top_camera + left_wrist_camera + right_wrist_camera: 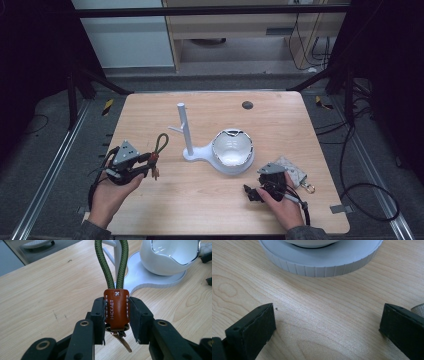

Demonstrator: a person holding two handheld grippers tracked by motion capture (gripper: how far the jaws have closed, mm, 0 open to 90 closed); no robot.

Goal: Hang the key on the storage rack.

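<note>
Left gripper view: left tool (117, 322) clenches keychain (116, 308), loop pointing away (lengthwise).

Wooden table (210, 200) — white stand (220, 155), pouch (294, 171)

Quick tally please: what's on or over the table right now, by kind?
Keychain with green cord loop: 1
White stand with bowl: 1
Grey pouch: 1
Grippers, left gripper and right gripper: 2
Total: 5
</note>
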